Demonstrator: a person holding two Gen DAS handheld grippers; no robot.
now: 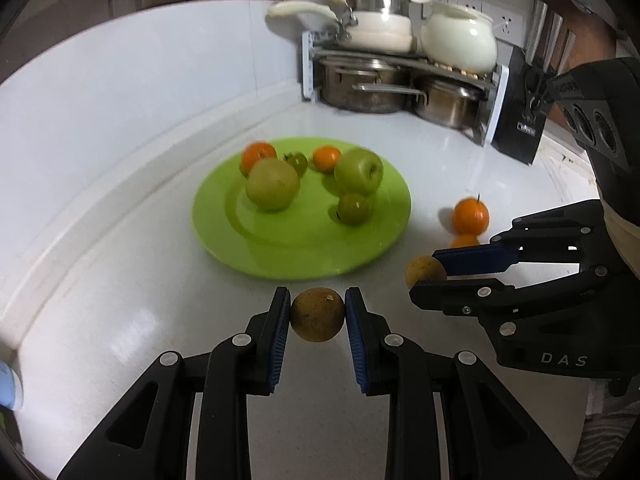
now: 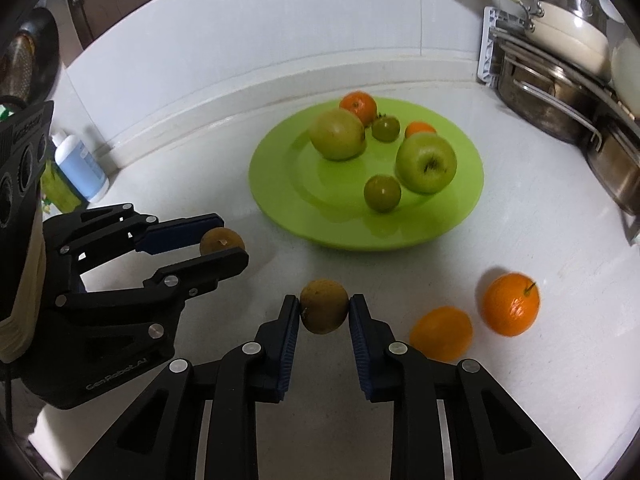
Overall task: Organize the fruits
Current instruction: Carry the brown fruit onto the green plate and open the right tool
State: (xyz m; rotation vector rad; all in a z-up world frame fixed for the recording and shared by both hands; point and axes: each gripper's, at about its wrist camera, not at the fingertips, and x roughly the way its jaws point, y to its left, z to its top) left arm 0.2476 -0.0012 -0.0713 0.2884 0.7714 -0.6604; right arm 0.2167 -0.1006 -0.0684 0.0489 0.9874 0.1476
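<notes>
Close up, the left gripper [image 1: 317, 314] is pinching a small brown fruit [image 1: 317, 315] between its two blue pads. The right gripper [image 2: 324, 312] is pinching another brown fruit [image 2: 324, 311] the same way. Both fruits look lifted just above the white bench [image 2: 540, 380], near the front edge of the green plate [image 1: 256, 256], but not on it yet.

A little further out on the bench, two oranges wait beside the right gripper. The near orange [image 2: 442, 334] and the orange with a stem [image 2: 511, 304] sit just beside each other, off the plate.

Further on is the plate with six fruits on it. A small green fruit [image 2: 382, 193] sits nearest the front. Behind it is a green apple [image 2: 426, 164], with a big yellow-green fruit [image 2: 337, 134] to the left. At the back are another small green one [image 2: 385, 128] and two small oranges [image 2: 359, 106], one partly hidden behind the apple.

So I think the job is more than half done. Six fruits are in place, two brown ones are on their way, and two oranges are left to pick up.

Far back stands a rack of pots [image 1: 400, 76].
</notes>
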